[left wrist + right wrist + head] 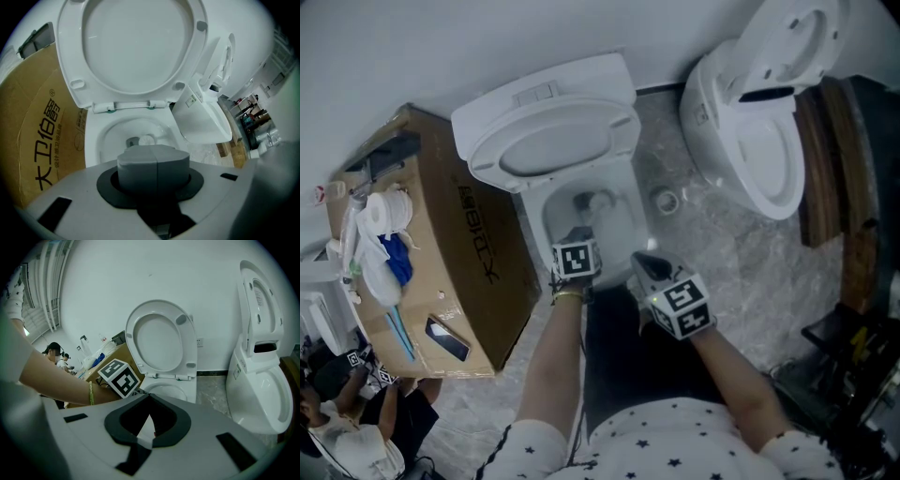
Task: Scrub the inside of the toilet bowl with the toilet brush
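Note:
The toilet [623, 178] stands against the wall with seat and lid raised [553, 141]; its bowl [619, 225] is open below me. My left gripper [579, 234] hovers over the bowl's near rim, with its jaws pressed together and nothing between them. In the left gripper view that gripper [153, 161] points into the bowl [117, 133], where the drain [140, 140] shows. My right gripper [645, 265] hangs just right of the bowl's front, its tips touching, empty. In the right gripper view, this gripper [149, 398] faces the toilet [174, 391]. No toilet brush shows in any view.
A second toilet [759, 122] stands close on the right, lid up. A cardboard box [459, 253] with paper rolls and tools on top sits tight against the toilet's left. Dark wooden planks [834, 159] lean at far right. The floor [769, 272] is grey marble.

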`<action>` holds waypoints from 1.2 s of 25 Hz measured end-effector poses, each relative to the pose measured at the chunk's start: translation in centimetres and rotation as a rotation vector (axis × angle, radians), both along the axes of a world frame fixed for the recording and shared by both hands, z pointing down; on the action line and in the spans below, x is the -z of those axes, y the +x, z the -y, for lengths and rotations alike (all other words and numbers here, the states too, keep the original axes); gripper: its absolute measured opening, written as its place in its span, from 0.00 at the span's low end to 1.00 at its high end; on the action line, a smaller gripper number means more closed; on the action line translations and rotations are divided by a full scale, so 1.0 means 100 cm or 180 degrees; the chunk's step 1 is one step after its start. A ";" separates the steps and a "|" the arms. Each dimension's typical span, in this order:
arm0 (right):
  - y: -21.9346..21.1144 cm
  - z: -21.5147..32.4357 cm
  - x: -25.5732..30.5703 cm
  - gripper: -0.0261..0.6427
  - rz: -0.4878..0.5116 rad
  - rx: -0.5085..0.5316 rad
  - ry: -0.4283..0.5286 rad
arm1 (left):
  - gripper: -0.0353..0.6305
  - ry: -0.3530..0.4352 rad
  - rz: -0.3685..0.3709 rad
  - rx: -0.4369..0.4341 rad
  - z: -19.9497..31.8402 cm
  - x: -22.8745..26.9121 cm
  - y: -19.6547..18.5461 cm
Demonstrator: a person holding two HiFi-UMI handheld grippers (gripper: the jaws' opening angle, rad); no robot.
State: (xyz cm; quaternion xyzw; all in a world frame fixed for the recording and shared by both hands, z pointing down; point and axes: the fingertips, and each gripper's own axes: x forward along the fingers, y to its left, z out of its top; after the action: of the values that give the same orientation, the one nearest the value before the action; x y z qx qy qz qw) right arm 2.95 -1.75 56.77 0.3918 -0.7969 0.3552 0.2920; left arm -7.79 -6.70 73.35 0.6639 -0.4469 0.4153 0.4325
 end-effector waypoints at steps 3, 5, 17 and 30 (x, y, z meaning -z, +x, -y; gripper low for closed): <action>-0.002 -0.001 0.001 0.05 0.0007 0.0004 0.0005 | 0.27 -0.0028 0.0001 -0.0011 -0.008 0.000 0.000; -0.003 -0.002 0.001 0.05 0.0003 0.0009 0.0020 | 0.27 -0.0041 0.0001 -0.0016 -0.013 -0.001 0.000; -0.009 -0.012 0.002 0.05 0.0016 0.0069 0.0043 | 0.27 -0.0101 -0.0027 0.0004 -0.045 -0.002 -0.004; -0.018 -0.025 0.002 0.05 0.0003 0.0140 0.0051 | 0.27 -0.0184 -0.0070 0.0035 -0.077 -0.005 -0.013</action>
State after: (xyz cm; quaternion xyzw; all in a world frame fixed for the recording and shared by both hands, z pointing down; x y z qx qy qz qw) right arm 1.16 0.75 56.54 0.3764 -0.8082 0.3425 0.2962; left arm -9.08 0.97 73.82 0.6531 -0.4336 0.4184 0.4587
